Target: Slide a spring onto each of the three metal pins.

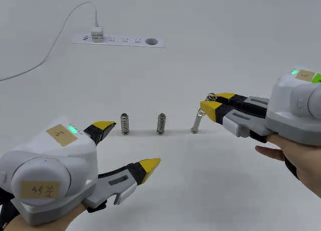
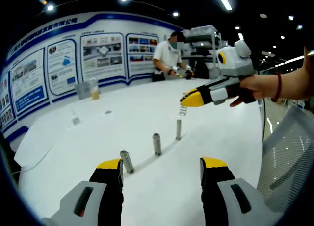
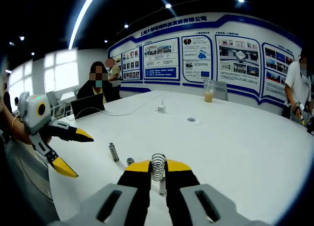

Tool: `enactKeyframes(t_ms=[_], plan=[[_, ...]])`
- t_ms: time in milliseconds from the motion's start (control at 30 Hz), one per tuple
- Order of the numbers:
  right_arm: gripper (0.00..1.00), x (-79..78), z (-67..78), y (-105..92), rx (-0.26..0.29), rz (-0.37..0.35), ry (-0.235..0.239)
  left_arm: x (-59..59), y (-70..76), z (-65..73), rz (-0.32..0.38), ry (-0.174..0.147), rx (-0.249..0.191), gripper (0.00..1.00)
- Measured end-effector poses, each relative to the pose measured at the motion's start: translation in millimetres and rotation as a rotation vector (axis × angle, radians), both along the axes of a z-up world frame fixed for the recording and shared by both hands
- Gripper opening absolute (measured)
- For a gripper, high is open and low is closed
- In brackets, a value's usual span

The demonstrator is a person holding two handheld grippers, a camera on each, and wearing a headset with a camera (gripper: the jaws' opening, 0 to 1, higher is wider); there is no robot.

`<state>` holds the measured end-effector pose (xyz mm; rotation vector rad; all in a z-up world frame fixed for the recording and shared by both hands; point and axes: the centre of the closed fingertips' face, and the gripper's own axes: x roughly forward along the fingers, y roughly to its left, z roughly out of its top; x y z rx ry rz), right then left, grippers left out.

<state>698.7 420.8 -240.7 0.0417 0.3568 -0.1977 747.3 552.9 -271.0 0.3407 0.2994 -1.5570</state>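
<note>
Three metal pins stand in a row on the white table. The left pin (image 1: 125, 124) and the middle pin (image 1: 161, 124) each carry a spring. The right pin (image 1: 196, 124) is bare and leans slightly. My right gripper (image 1: 213, 103) is shut on a spring (image 1: 202, 111) held just above and to the right of that pin's top. In the right gripper view the spring (image 3: 158, 166) sits between the yellow fingertips, with the pin (image 3: 162, 186) below it. My left gripper (image 1: 128, 146) is open near the front left, holding nothing. The left gripper view shows the pin row (image 2: 157, 143) ahead and the right gripper (image 2: 194, 99) over it.
A white power strip (image 1: 120, 40) with a plugged charger and cable lies at the back of the table. A cup (image 3: 209, 91) stands far off. People and a laptop (image 3: 87, 106) are at the table's far side.
</note>
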Motion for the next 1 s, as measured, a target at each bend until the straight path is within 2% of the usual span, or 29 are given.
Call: enactKeyframes(t_ms=[33, 167, 300, 567, 667, 800, 1000], plan=[[0.12, 0.2, -2.3, -1.4, -0.003, -0.004, 0.006, 1.1, 0.5, -1.9, 0.008, 0.013, 0.006, 0.66], [0.12, 2.0, -6.2, -5.0, 0.001, -0.01, 0.008, 4.7, 0.9, -3.1, 0.029, 0.031, 0.003, 0.72], [0.12, 4.2, -11.2, -9.0, 0.018, -0.019, 0.01, 7.7, 0.4, -2.6, 0.044, 0.058, -0.011, 0.78], [0.12, 4.9, -18.9, -9.8, 0.016, -0.023, 0.033, 10.3, 1.5, -3.9, 0.05, 0.052, -0.009, 0.85], [0.12, 5.4, -23.0, -10.0, 0.021, -0.019, 0.047, 10.3, 1.1, -3.7, 0.053, 0.064, -0.011, 0.88], [0.12, 6.2, -27.7, -7.6, 0.014, -0.008, 0.065, 13.0, 1.2, -3.5, 0.065, 0.053, -0.011, 0.9], [0.12, 7.2, -37.7, -6.9, 0.01, -0.006, 0.089, 15.6, 0.9, -1.4, 0.083, 0.075, -0.023, 0.9]])
